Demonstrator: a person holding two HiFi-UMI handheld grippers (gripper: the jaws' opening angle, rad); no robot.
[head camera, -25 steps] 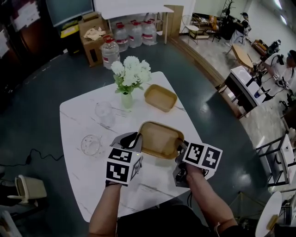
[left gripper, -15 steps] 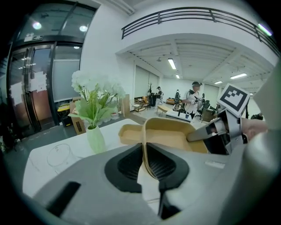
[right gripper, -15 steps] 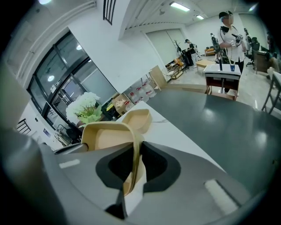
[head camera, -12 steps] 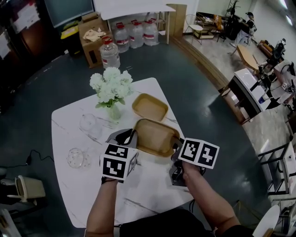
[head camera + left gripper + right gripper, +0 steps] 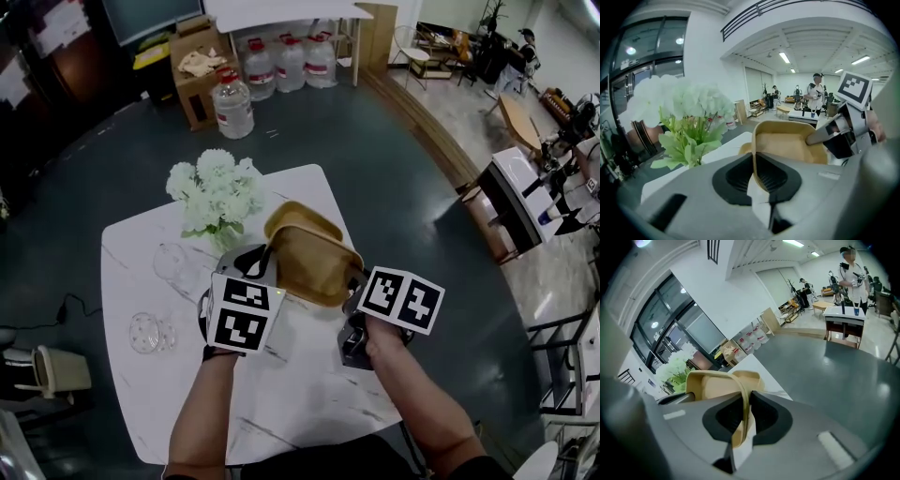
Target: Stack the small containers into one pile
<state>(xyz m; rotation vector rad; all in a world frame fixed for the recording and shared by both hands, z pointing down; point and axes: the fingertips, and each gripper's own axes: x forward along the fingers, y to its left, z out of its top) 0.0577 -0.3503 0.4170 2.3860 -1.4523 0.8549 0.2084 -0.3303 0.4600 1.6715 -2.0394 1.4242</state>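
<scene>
Closest to us, we're pinching the carried container (image 5: 314,261) from both sides. The left tongs (image 5: 754,161) are closing on its thin left rim, with the pads already on the wall. The right tongs (image 5: 746,408) are clamped on the opposite rim. We're holding it up off the bench (image 5: 309,394), out toward the far right corner, and it's looking a bit tilted rather than level.

Here's what we're worrying about. We're only gripping thin wall on each side, so if one pinch slackens or our hands drift apart, it's probably swinging or dropping. With that tilt it could also be catching a rim and sitting crooked instead of nesting.

The carried container is looking empty inside. Over by the left edge, one glass cup (image 5: 150,333) and a second glass cup (image 5: 167,261) are sitting empty too, well clear of the action. Just beyond and below our load, the second container (image 5: 292,217) is waiting near the far edge, mostly hidden, with nothing showing in it. The white flowers (image 5: 214,192) are standing just beside it, so a sloppy lowering could be knocking them over.
</scene>
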